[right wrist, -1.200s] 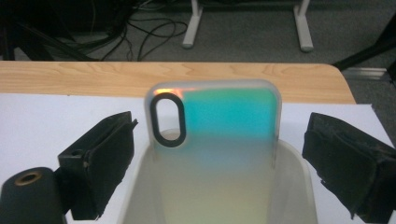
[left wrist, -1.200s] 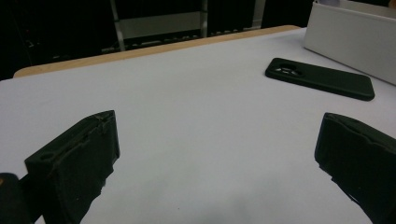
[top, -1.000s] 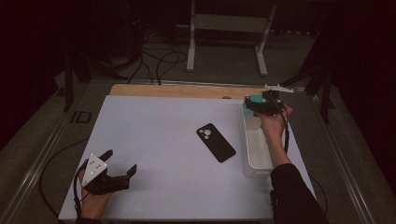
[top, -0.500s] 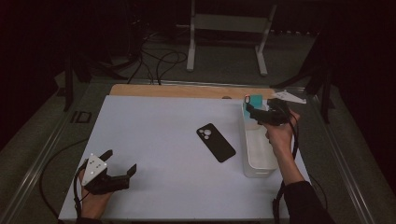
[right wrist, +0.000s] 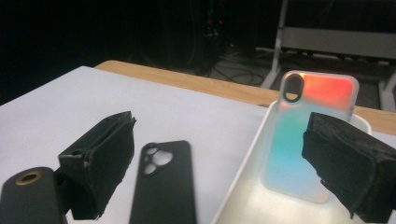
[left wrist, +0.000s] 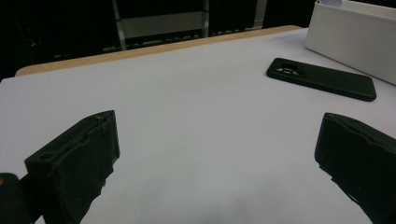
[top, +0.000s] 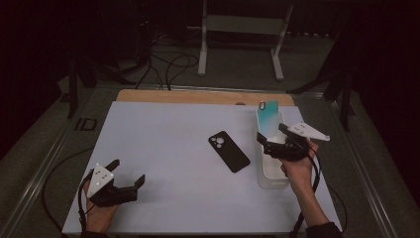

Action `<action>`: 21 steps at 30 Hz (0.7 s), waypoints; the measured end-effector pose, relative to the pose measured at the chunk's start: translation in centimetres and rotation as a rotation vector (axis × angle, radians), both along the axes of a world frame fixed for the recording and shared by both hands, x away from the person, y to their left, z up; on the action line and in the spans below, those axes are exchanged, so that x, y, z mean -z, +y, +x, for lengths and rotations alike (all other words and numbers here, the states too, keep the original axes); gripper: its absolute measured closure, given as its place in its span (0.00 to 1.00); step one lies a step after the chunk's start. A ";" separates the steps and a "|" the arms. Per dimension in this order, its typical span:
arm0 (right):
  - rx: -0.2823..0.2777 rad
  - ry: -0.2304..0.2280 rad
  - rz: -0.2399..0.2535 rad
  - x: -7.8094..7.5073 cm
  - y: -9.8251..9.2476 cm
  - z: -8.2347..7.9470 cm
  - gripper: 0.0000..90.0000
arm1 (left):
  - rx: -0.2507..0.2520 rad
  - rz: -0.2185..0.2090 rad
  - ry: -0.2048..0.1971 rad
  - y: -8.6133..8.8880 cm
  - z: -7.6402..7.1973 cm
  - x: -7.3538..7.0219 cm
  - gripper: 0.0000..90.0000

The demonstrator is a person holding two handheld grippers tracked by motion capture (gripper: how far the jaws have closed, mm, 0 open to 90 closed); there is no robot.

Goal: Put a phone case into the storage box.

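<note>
Right hand-held gripper (top: pixel 270 142) has drawn back from glossy iridescent case (top: pixel 268 118)

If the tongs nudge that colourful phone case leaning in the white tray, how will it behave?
The iridescent case stands nearly upright against the end wall of the white tray, so a nudge would probably tip it flat. It looks thin and hollow, so likely light and slightly flexible. Its glossy surface may slip between the right tongs, which stand open.
</note>
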State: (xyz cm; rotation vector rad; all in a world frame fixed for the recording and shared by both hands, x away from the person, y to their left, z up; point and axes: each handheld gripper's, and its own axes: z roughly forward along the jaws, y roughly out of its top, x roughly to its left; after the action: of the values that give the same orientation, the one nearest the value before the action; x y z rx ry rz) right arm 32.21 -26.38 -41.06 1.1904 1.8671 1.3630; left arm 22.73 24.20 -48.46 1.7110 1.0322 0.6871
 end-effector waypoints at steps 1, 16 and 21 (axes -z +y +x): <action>-0.006 -0.012 0.006 0.1 0.0 -0.5 0.10 | 0.001 0.000 0.000 0.0 0.0 0.0 0.01; -0.089 -0.097 -0.028 3.4 0.0 -6.5 0.10 | 0.009 0.003 0.003 -0.1 0.0 0.0 0.01; -0.092 -0.098 -0.019 4.0 -0.4 -7.5 0.10 | 0.008 -0.001 0.000 -0.2 -0.1 0.0 0.01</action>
State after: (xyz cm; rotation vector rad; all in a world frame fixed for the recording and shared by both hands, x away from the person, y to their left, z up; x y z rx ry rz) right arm 24.75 -26.78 -45.08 1.0210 1.8808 1.4235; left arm 22.66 24.03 -48.42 1.7137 1.0243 0.6818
